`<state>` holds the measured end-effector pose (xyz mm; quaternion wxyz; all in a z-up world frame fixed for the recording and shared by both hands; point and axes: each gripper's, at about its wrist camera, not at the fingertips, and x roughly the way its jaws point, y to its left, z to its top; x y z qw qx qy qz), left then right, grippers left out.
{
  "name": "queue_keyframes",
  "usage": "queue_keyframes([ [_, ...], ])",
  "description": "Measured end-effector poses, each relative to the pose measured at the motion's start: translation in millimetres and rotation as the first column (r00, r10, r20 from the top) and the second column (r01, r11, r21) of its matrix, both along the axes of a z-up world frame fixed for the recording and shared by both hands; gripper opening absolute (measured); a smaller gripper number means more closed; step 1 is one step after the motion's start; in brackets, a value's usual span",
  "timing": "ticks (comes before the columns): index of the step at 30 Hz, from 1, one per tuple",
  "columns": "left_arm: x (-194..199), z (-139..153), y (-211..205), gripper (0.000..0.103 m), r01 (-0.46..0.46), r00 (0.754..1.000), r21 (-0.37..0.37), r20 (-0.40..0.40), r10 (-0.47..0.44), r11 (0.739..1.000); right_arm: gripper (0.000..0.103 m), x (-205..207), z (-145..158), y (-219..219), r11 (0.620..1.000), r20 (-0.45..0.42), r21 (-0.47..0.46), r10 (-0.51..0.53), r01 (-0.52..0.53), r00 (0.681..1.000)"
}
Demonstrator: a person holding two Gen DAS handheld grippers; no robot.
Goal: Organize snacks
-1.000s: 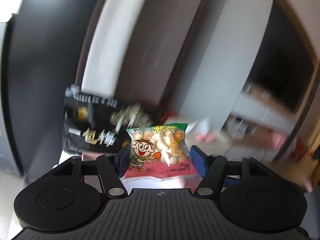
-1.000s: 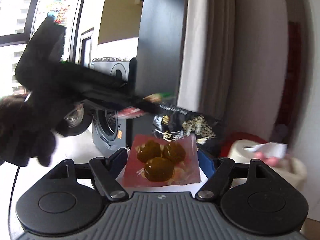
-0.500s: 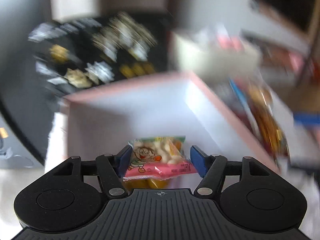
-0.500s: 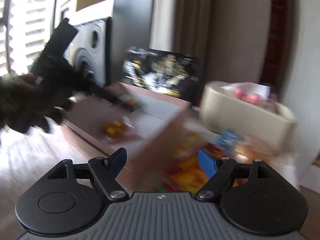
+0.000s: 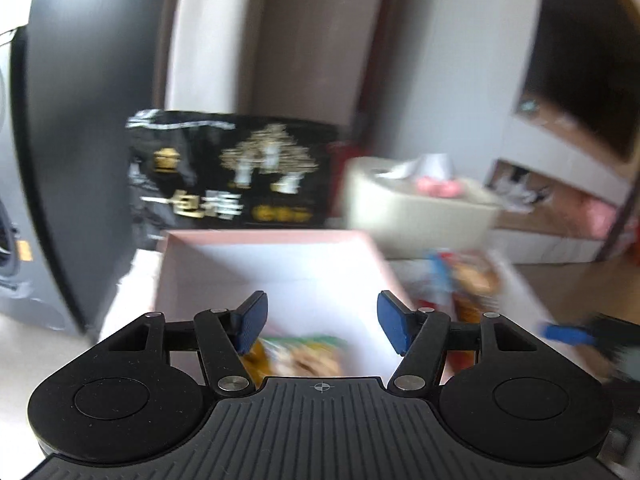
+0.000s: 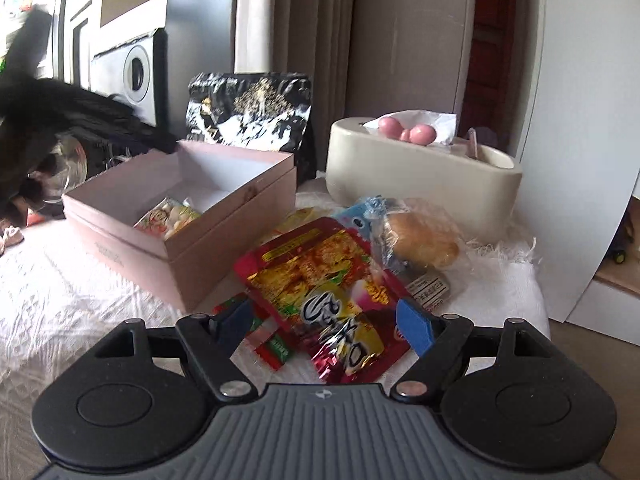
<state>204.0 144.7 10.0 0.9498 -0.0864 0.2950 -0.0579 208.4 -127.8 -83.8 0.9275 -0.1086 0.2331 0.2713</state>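
Note:
A pink open box (image 6: 224,236) with a white inside stands on the white cloth; it also shows in the left wrist view (image 5: 264,240). A cartoon snack packet (image 6: 170,216) lies inside it, blurred below my left gripper (image 5: 300,356). My left gripper (image 5: 320,320) is open and empty above the box. My right gripper (image 6: 326,324) is open and empty, just above a pile of snacks: a red and yellow packet (image 6: 316,268), a wrapped bun (image 6: 420,240) and small red sachets (image 6: 272,344).
A black snack bag (image 6: 250,108) stands behind the box. A cream tissue holder (image 6: 420,172) with pink balls sits at the back right. A washing machine (image 6: 132,76) is at the left. The cloth's edge (image 6: 528,280) is at the right.
My left gripper opened and let the cartoon packet fall into the box. My right gripper let go of the red jelly pack and moved down over the snack pile.

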Motion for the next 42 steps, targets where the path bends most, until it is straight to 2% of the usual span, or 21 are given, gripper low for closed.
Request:
queue_keyframes([
  [2, -19.5, -0.4, -14.6, 0.066, 0.056, 0.998, -0.038, 0.014, -0.055, 0.998, 0.086, 4.7, -1.7, 3.2, 0.999, 0.019, -0.031, 0.029, -0.028, 0.999],
  [5, -40.1, -11.9, -36.6, 0.066, 0.128, 0.991, -0.07, -0.015, -0.129, 0.989, 0.086, 12.8, -11.7, 19.7, 0.973, 0.068, -0.203, 0.129, -0.113, 0.989],
  [7, -47.1, -21.6, -47.6, 0.066, 0.16, 0.986, -0.07, -0.045, -0.163, 0.985, 0.086, 19.9, -15.9, 23.8, 0.958, 0.113, -0.261, 0.149, -0.116, 0.982],
  [9, -50.0, -30.8, -55.6, 0.066, 0.175, 0.981, -0.076, -0.069, -0.18, 0.982, 0.087, 32.5, -14.3, 22.4, 0.959, 0.086, -0.245, 0.165, -0.14, 0.982],
  [11, -49.7, -38.5, -60.4, 0.066, 0.178, 0.978, -0.101, -0.09, -0.187, 0.979, 0.087, 52.5, -12.9, 18.0, 0.968, -0.006, -0.187, 0.168, -0.166, 0.986],
  [13, -50.1, -44.1, -65.2, 0.066, 0.174, 0.978, -0.109, -0.1, -0.185, 0.979, 0.097, 78.9, -15.2, 8.0, 0.986, -0.146, -0.077, 0.138, -0.15, 0.98],
  [15, -51.5, -46.1, -67.3, 0.066, 0.169, 0.978, -0.108, -0.103, -0.18, 0.98, 0.098, 95.1, -17.4, -4.9, 0.996, -0.224, 0.021, 0.085, -0.083, 0.971],
  [17, -54.3, -45.7, -67.8, 0.066, 0.173, 0.977, -0.109, -0.104, -0.184, 0.979, 0.094, 98.3, -14.7, -14.4, 0.996, -0.261, 0.084, 0.059, -0.039, 0.964],
  [19, -52.8, -46.0, -68.7, 0.066, 0.176, 0.977, -0.107, -0.106, -0.187, 0.979, 0.076, 90.2, -8.4, -19.2, 0.994, -0.275, 0.104, 0.061, -0.034, 0.96],
  [20, -52.1, -45.9, -68.6, 0.066, 0.176, 0.976, -0.109, -0.106, -0.188, 0.978, 0.073, 82.3, -3.4, -21.4, 0.994, -0.27, 0.102, 0.071, -0.045, 0.96],
  [22, -51.5, -47.0, -68.9, 0.066, 0.174, 0.976, -0.115, -0.111, -0.186, 0.978, 0.055, 65.3, 6.5, -29.9, 0.988, -0.271, 0.134, 0.107, -0.073, 0.956],
  [25, -50.8, -48.5, -73.0, 0.066, 0.18, 0.974, -0.121, -0.117, -0.194, 0.976, 0.046, 34.1, 19.6, -39.8, 0.988, -0.254, 0.119, 0.13, -0.102, 0.959],
  [30, -48.8, -45.3, -87.2, 0.066, 0.215, 0.967, -0.129, -0.111, -0.23, 0.968, 0.046, -7.8, 16.7, -49.6, 0.984, -0.272, 0.084, 0.175, -0.158, 0.946],
  [33, -49.0, -41.2, -97.4, 0.066, 0.234, 0.964, -0.117, -0.104, -0.247, 0.965, 0.049, -32.3, 14.1, -48.8, 0.975, -0.258, 0.042, 0.223, -0.22, 0.94],
  [35, -48.9, -40.3, -100.8, 0.066, 0.227, 0.966, -0.101, -0.104, -0.238, 0.969, 0.059, -39.3, 20.3, -51.4, 0.969, -0.243, 0.065, 0.248, -0.239, 0.938],
  [36, -49.0, -40.7, -101.4, 0.066, 0.219, 0.968, -0.093, -0.106, -0.228, 0.971, 0.071, -40.0, 24.4, -54.3, 0.97, -0.231, 0.086, 0.243, -0.229, 0.942],
  [37, -48.7, -41.9, -101.1, 0.066, 0.208, 0.97, -0.087, -0.11, -0.217, 0.974, 0.079, -37.3, 30.6, -57.7, 0.974, -0.203, 0.109, 0.215, -0.197, 0.955],
  [40, -47.8, -48.0, -95.4, 0.066, 0.163, 0.976, -0.084, -0.132, -0.173, 0.983, 0.083, -16.5, 42.3, -60.4, 0.988, -0.122, 0.149, 0.051, -0.032, 0.991],
  [42, -49.0, -51.7, -90.0, 0.066, 0.141, 0.978, -0.088, -0.144, -0.153, 0.986, 0.085, 17.2, 42.5, -60.3, 0.973, -0.146, 0.206, -0.079, 0.108, 0.986],
])
